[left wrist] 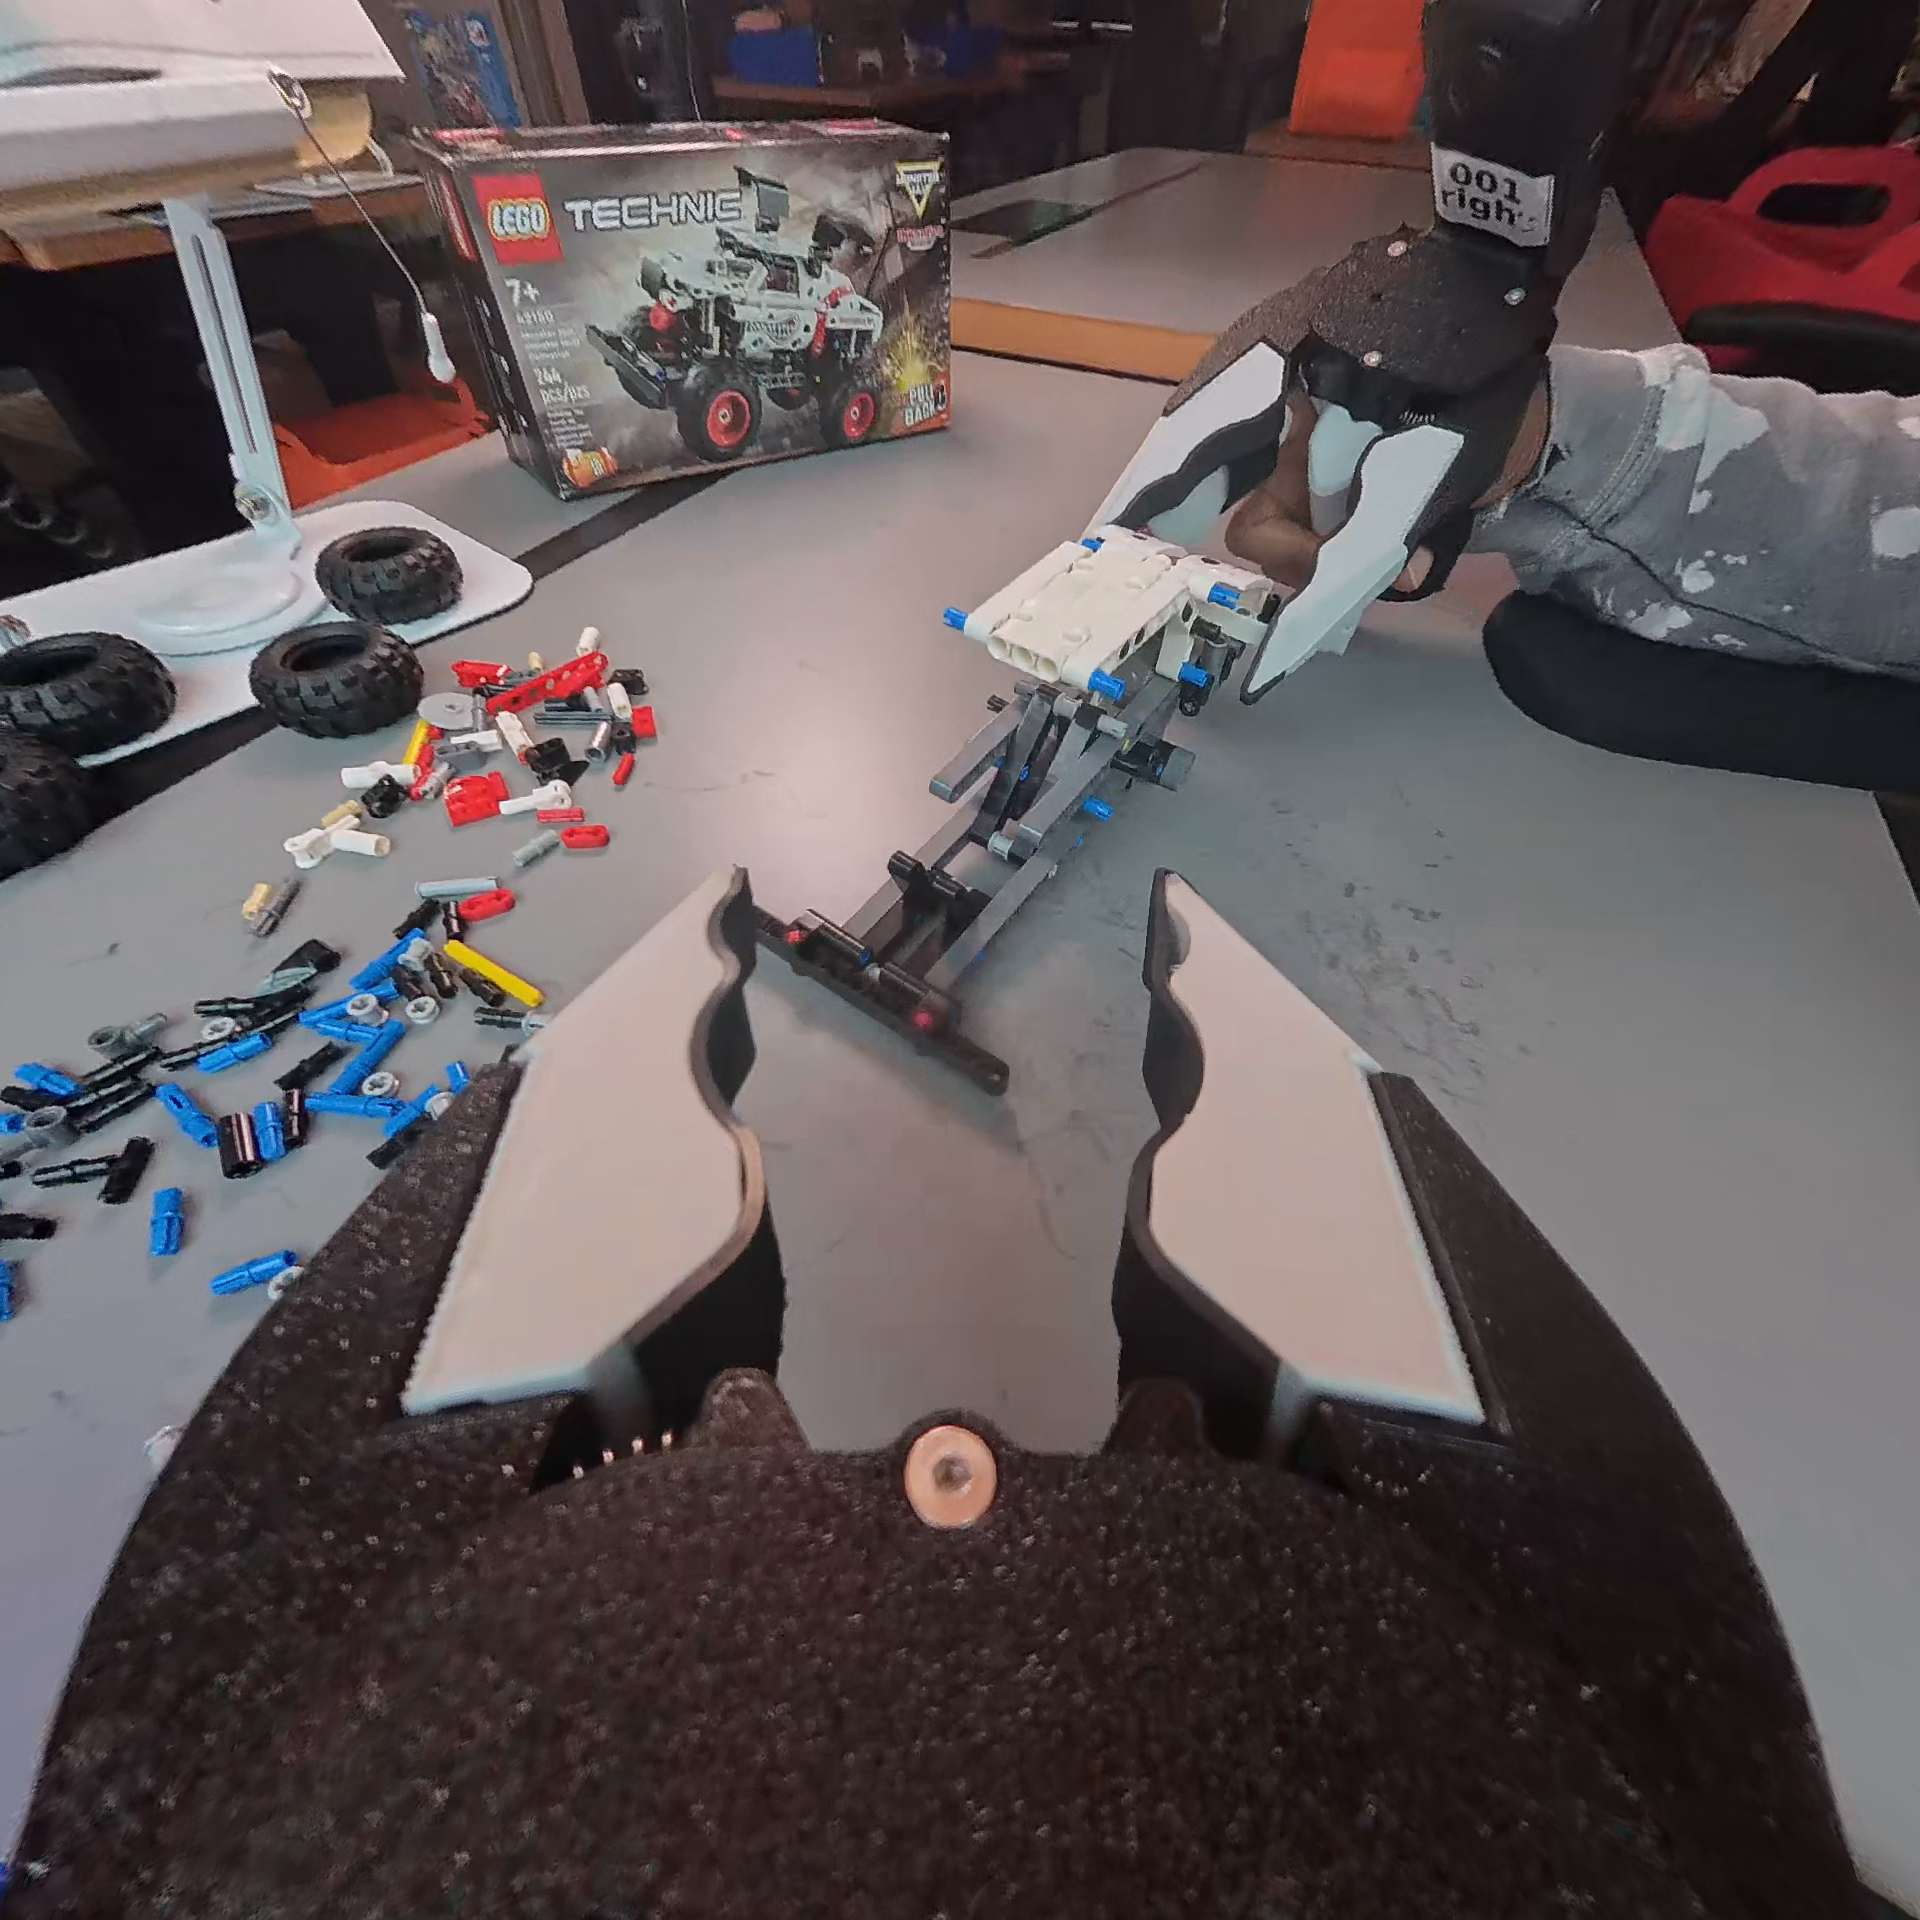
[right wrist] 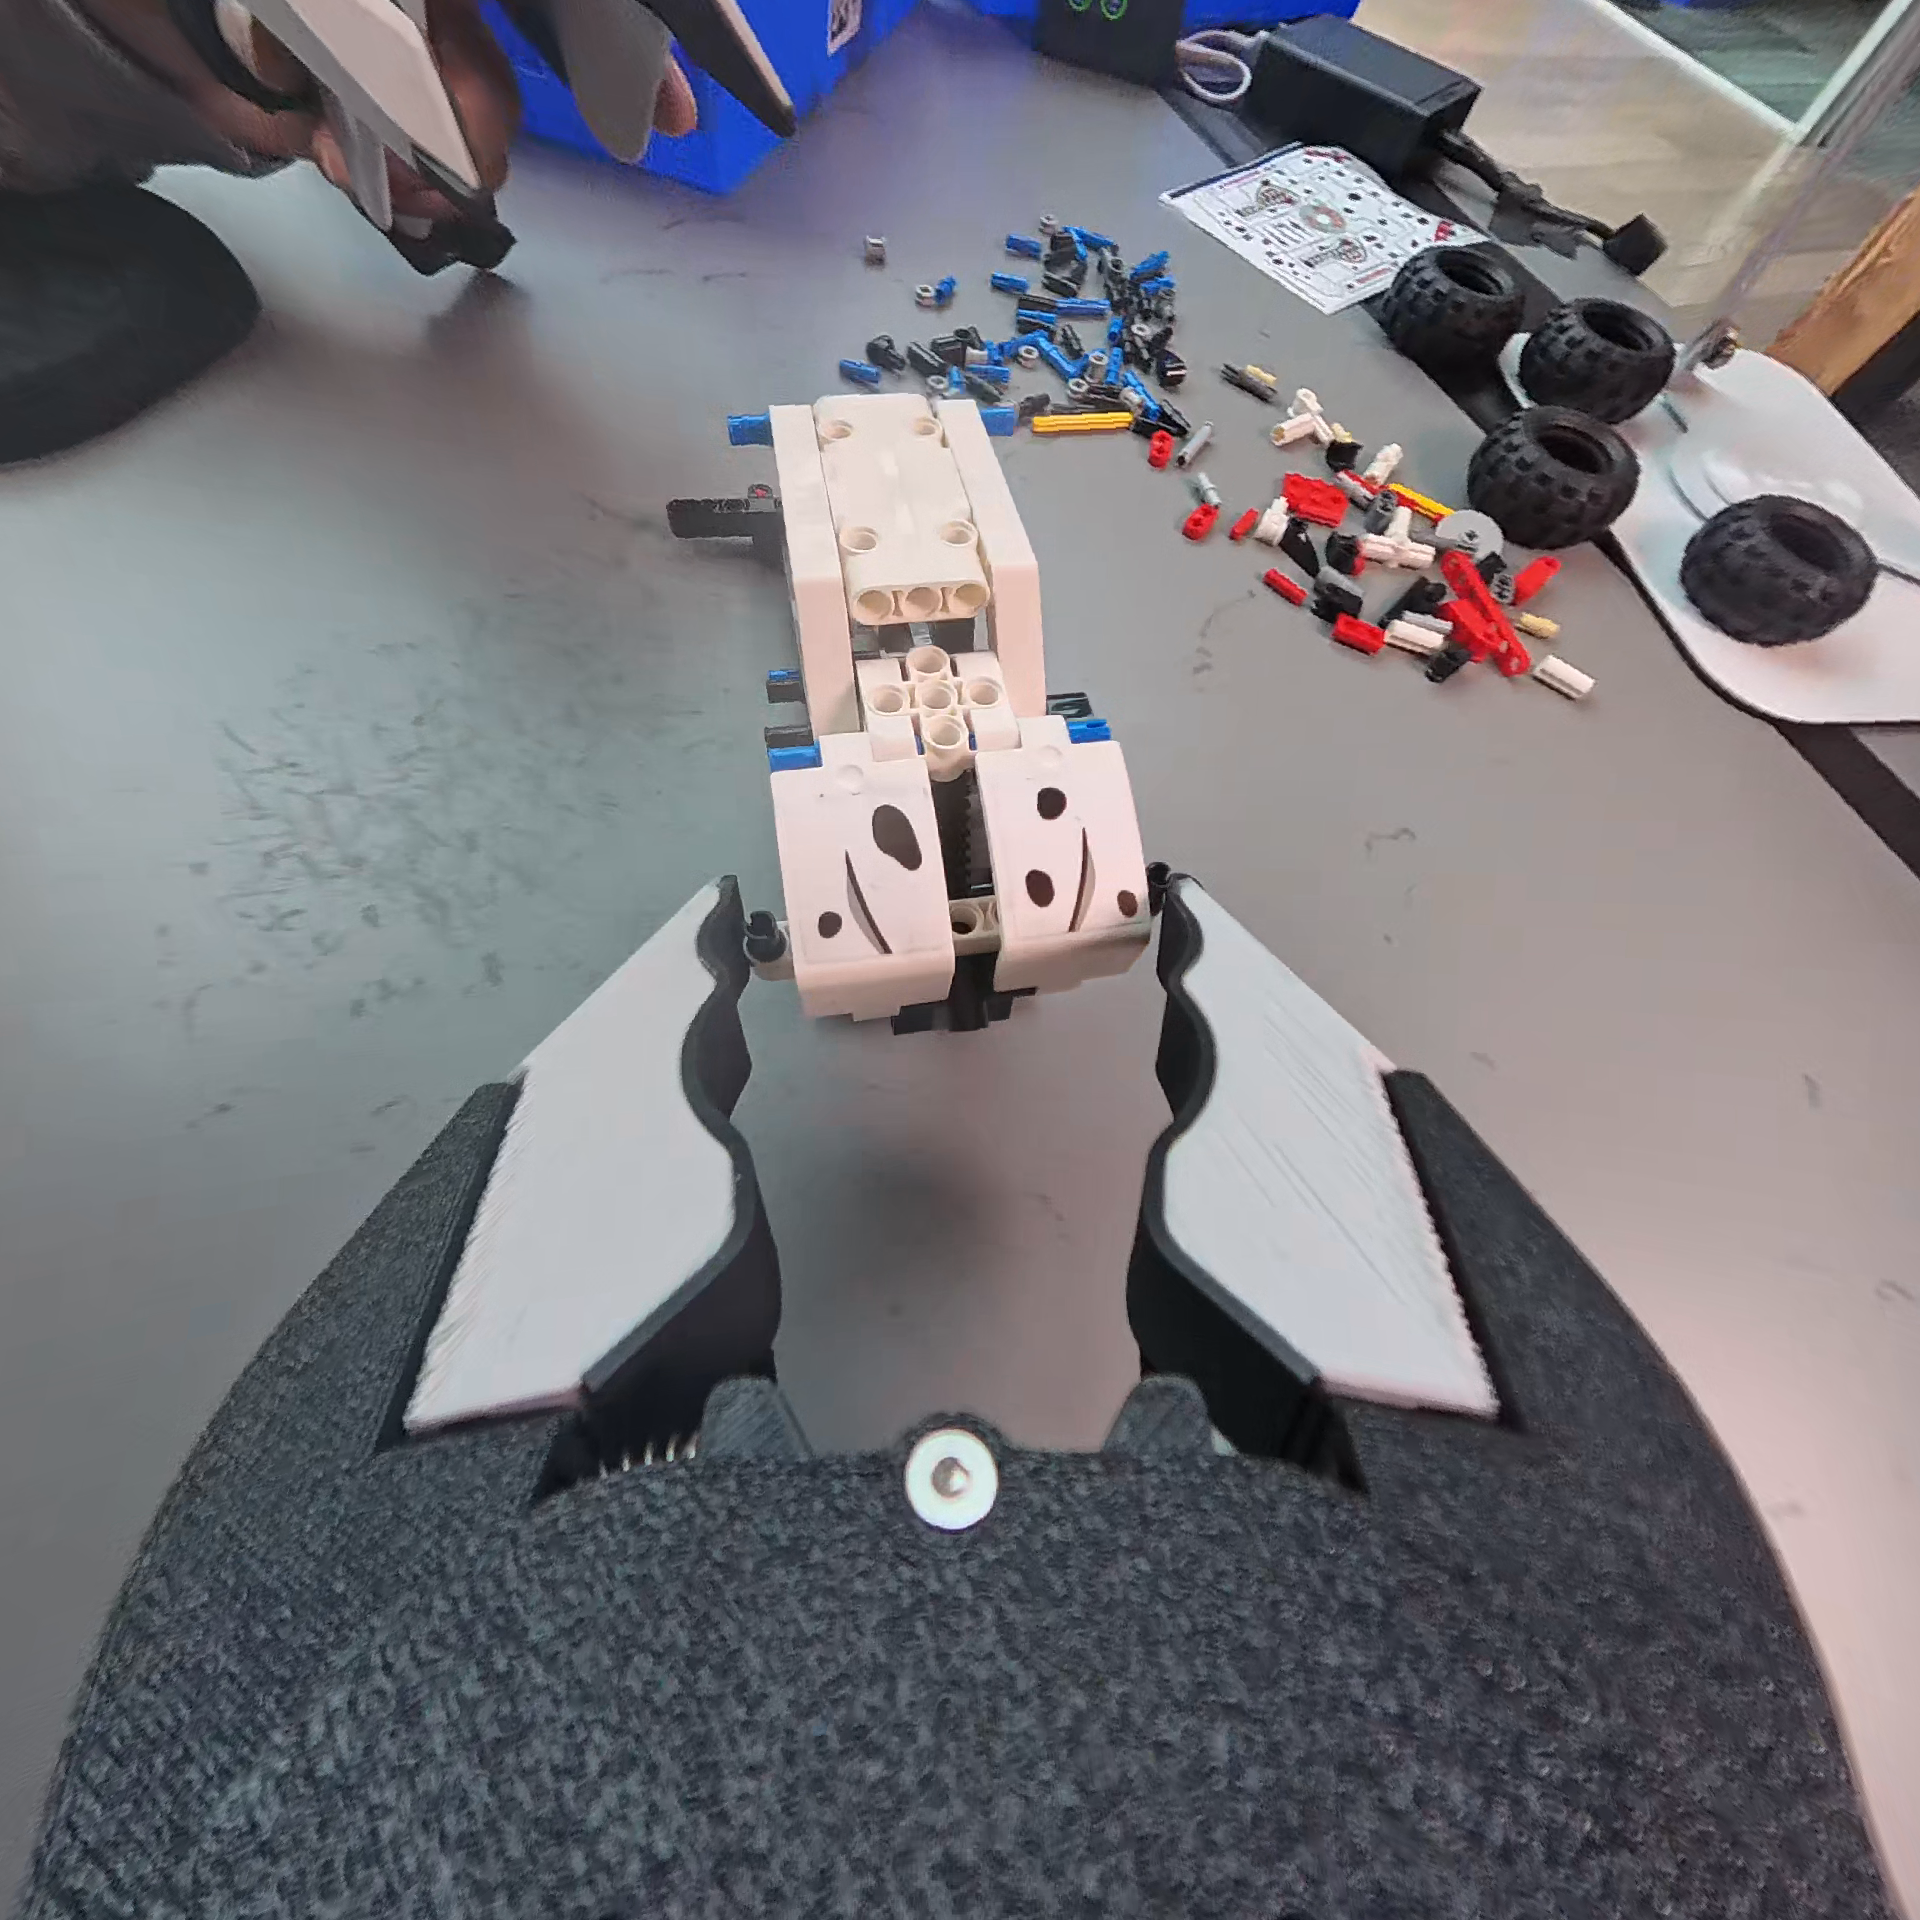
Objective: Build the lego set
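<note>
Right now both my tools are spread wide and pinching nothing. My right tool (right wrist: 951, 914) brackets the spotted white nose of the half-built white-and-grey brick truck chassis (right wrist: 914, 675), fingertips just beside it; whether they touch I cannot quite tell. My left tool (left wrist: 945, 914) hovers at the other end, near the black cross-beam. The chassis lies flat on the grey worktop (right wrist: 364, 727), mid-surface, with the scatter of small blue, black and red loose pins and connectors (right wrist: 1195, 436) at its 2 o'clock in the right wrist view, and four knobby black rubber tyres (right wrist: 1553, 478) farther out. Its long axis runs 6 to 12 there, nose toward me. I judge it light and stiff, but snap-fit: squeezing panels could pop them, so I'd grip the grey frame rails.
</note>
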